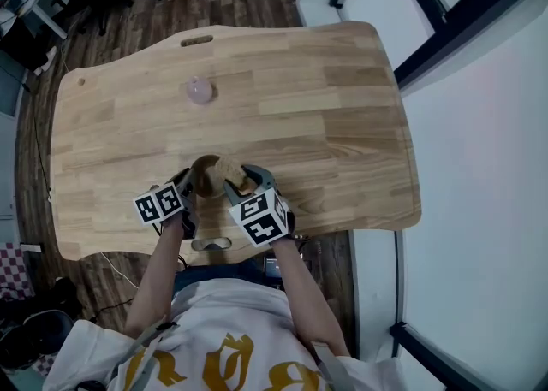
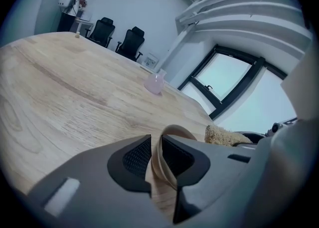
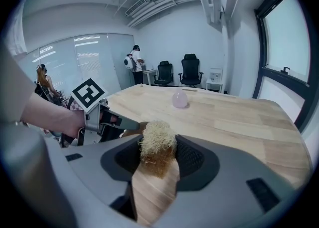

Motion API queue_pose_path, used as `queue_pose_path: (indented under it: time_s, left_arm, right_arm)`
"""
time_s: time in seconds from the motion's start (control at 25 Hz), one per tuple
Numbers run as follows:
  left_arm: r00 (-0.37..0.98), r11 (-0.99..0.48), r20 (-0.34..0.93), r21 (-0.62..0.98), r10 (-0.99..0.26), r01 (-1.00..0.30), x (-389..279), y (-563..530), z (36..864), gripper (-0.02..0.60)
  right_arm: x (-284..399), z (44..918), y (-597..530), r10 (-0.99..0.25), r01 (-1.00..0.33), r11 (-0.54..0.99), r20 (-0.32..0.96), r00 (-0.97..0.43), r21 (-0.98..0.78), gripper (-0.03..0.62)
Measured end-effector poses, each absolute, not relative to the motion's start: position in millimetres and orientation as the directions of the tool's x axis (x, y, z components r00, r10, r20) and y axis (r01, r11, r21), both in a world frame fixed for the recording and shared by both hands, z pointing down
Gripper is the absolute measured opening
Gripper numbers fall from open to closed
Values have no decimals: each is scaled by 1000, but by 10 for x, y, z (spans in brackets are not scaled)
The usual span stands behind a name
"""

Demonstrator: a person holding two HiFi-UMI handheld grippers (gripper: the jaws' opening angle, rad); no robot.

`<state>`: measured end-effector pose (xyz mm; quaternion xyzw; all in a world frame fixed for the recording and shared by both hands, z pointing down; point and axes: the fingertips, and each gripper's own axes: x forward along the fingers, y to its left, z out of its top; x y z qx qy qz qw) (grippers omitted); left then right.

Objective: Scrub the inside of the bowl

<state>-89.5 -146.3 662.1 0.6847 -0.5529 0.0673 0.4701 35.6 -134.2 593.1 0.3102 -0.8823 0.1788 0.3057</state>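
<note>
A small wooden bowl (image 1: 208,174) stands on the wooden table (image 1: 325,124) near its front edge. My left gripper (image 1: 190,182) is at the bowl's left side. In the left gripper view the bowl's thin rim (image 2: 175,131) sits between the two pads, so the left gripper (image 2: 156,154) is shut on it. My right gripper (image 1: 241,180) is shut on a tan fibrous scrubber (image 3: 157,139), which pokes out between the jaws (image 3: 158,154). The scrubber (image 1: 233,170) is at the bowl's right rim. The inside of the bowl is mostly hidden.
A pale pink cup (image 1: 199,90) stands alone further back on the table. The table's front edge lies just below the grippers, against the person's body. Office chairs (image 3: 180,76) and a standing person (image 3: 133,65) are beyond the far end.
</note>
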Motion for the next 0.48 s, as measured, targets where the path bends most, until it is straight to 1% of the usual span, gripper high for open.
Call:
queue_pose_path:
  time_s: [0.04, 0.28, 0.4, 0.48]
  left_arm:
    - [373, 55, 607, 568, -702, -821, -917, -1470, 6613, 59]
    - [324, 34, 551, 541, -769, -840, -1121, -1518, 6428, 164]
    - [306, -12, 520, 493, -797, -870, -1259, -1462, 6235, 166]
    - [326, -78, 472, 471, -819, -879, -1288, -1436, 6012, 166]
  right_arm:
    - [354, 5930, -1344, -447, -664, 737, 647, -618, -124, 184]
    - [338, 5842, -1348, -534, -729, 677, 614, -582, -103, 184]
    - [354, 5743, -1280, -581, -769, 634, 604, -545, -83, 184]
    - [386, 5610, -1232, -629, -804, 591, 585, -512, -68, 184]
